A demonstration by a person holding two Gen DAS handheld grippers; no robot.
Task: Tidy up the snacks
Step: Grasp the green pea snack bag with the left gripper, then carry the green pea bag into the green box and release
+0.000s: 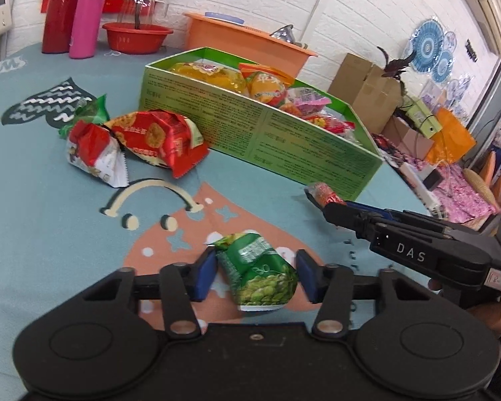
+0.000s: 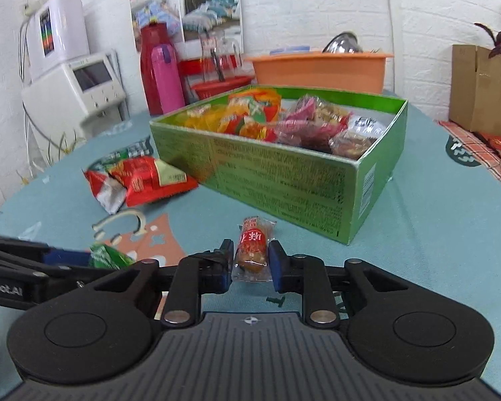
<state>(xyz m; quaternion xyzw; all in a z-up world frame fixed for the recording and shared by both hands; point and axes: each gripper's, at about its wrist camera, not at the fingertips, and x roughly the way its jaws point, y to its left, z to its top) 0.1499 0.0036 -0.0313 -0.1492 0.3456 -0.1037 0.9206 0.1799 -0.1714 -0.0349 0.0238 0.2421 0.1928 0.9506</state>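
Our left tool (image 1: pixel 255 275) stands apart around the puffy green bag (image 1: pixel 259 275), low in the middle. Our right tool (image 2: pixel 252 262) stands apart around the small red snack (image 2: pixel 253 247). Both feel light and crinkly, so we squeeze the middles softly.

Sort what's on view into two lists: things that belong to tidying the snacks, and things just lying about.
Belongs to the job:
green box
green pea packet in left tool
sausage snack in right tool
red packets

Lying about:
pink flask
red basin
orange tub
cardboard box
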